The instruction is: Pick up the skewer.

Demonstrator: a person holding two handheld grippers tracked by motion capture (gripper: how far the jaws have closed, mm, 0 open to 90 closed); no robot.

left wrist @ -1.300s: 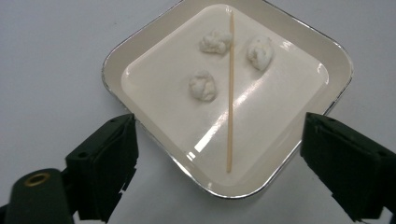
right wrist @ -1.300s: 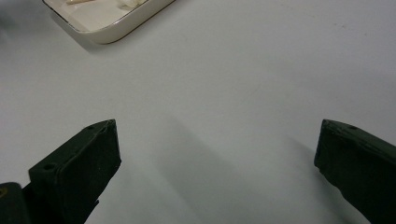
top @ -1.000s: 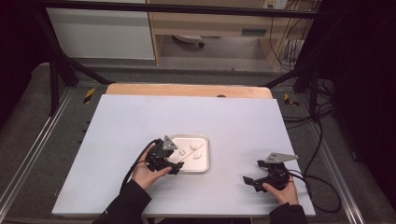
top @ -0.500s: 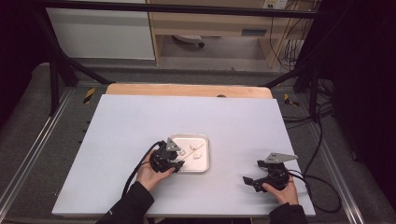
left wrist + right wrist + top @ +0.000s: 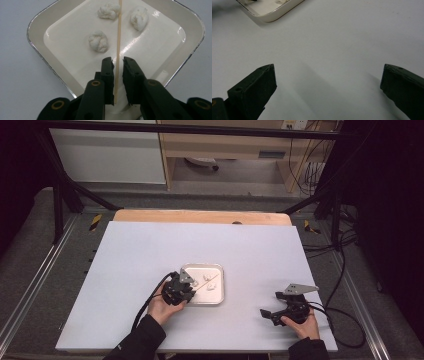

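Sitting near the middle of the white table (image 5: 150,250), a square white tray (image 5: 37,27) with a silvery rim is holding three small white lumps (image 5: 98,41) and a thin wooden skewer (image 5: 118,37). In the left gripper view the skewer is lying lengthwise across the tray floor, passing between two of the lumps and running down into the gap of the left gripper (image 5: 118,62). Its jaws have just been closing around the skewer and are standing narrowly apart, one pad seeming to touch the stick while a slim gap is showing on the other side. The right gripper (image 5: 267,314) is resting on the table well apart from the tray, near the front edge, its jaws gaping wide with nothing between them. Bare tabletop is stretching all around the tray.
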